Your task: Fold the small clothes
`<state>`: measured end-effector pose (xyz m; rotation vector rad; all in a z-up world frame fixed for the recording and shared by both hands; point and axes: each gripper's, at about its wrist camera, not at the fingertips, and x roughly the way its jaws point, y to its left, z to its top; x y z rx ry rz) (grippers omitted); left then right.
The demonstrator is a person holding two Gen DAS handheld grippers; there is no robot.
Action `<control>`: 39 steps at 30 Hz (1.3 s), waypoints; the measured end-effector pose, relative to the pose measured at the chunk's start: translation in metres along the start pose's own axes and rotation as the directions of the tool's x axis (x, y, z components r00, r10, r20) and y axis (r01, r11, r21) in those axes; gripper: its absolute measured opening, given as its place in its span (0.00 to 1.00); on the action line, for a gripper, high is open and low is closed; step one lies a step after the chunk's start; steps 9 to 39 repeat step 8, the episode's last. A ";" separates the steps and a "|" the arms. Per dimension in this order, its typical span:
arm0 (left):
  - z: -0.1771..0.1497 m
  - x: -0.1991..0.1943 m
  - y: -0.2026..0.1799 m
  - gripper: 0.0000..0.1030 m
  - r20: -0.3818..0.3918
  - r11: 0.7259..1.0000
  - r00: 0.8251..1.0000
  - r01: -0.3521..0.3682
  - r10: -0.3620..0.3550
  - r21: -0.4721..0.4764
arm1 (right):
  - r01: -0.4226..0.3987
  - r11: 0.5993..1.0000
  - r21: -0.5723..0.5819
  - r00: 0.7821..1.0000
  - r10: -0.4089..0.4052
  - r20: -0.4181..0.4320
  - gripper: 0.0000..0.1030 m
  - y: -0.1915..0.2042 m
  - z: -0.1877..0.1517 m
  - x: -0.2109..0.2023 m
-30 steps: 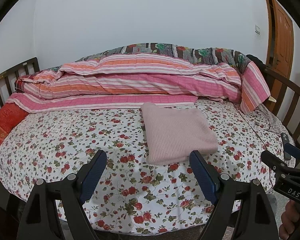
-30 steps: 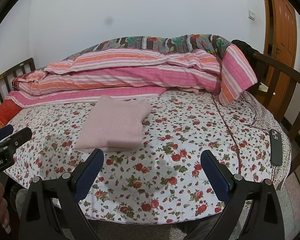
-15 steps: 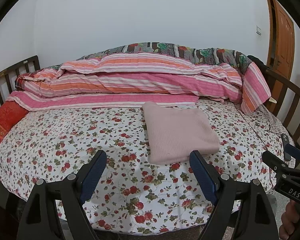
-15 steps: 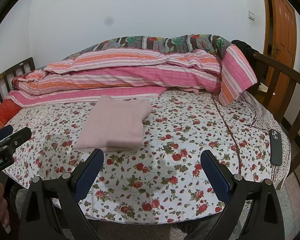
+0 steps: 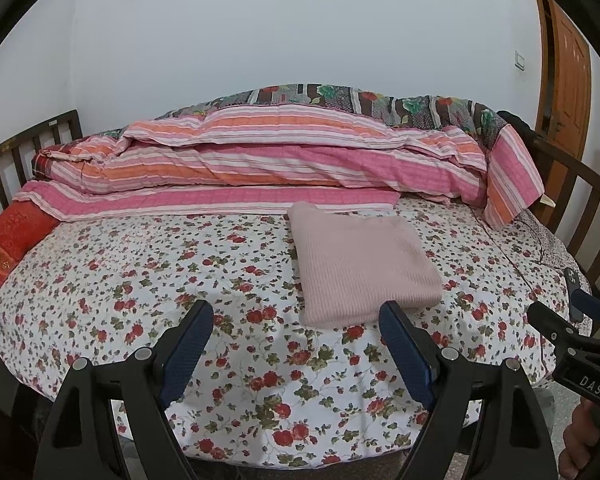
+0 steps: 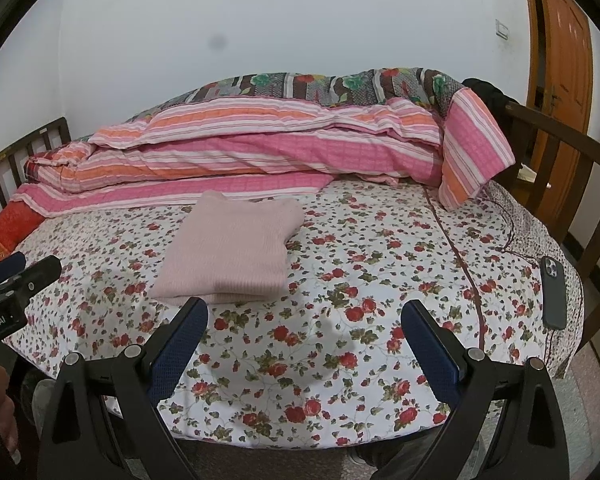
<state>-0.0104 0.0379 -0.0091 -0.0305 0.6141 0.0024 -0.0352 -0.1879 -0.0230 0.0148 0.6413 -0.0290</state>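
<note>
A pale pink knitted garment [image 5: 360,260] lies folded into a neat rectangle on the flowered bed sheet [image 5: 180,272]; it also shows in the right wrist view [image 6: 232,252]. My left gripper [image 5: 296,320] is open and empty, held above the bed's near edge, just short of the garment's near edge. My right gripper [image 6: 304,320] is open and empty, to the right of the garment and nearer than it. Each gripper shows at the side of the other's view.
A rolled pink striped quilt [image 5: 280,160] lies along the back of the bed. A red cushion [image 5: 8,240] sits at the left. A dark phone [image 6: 554,296] lies near the right edge. Wooden bed rails [image 6: 560,152] stand at both ends; a wooden door [image 6: 564,40] is at right.
Both views have pulled back and risen slightly from the bed. The folded garment has not moved and both grippers stay open.
</note>
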 end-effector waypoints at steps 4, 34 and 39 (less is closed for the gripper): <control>0.000 0.001 -0.001 0.81 -0.002 1.000 1.000 0.009 -0.009 0.000 | 0.001 1.000 -0.003 1.000 -0.001 0.002 0.93 -0.002 0.001 0.001; 0.004 0.007 0.000 0.81 0.000 1.000 1.000 0.001 -0.001 0.010 | 0.005 1.000 -0.004 1.000 -0.005 0.004 0.93 -0.002 0.002 0.005; 0.004 0.007 0.000 0.81 0.000 1.000 1.000 0.001 -0.001 0.010 | 0.005 1.000 -0.004 1.000 -0.005 0.004 0.93 -0.002 0.002 0.005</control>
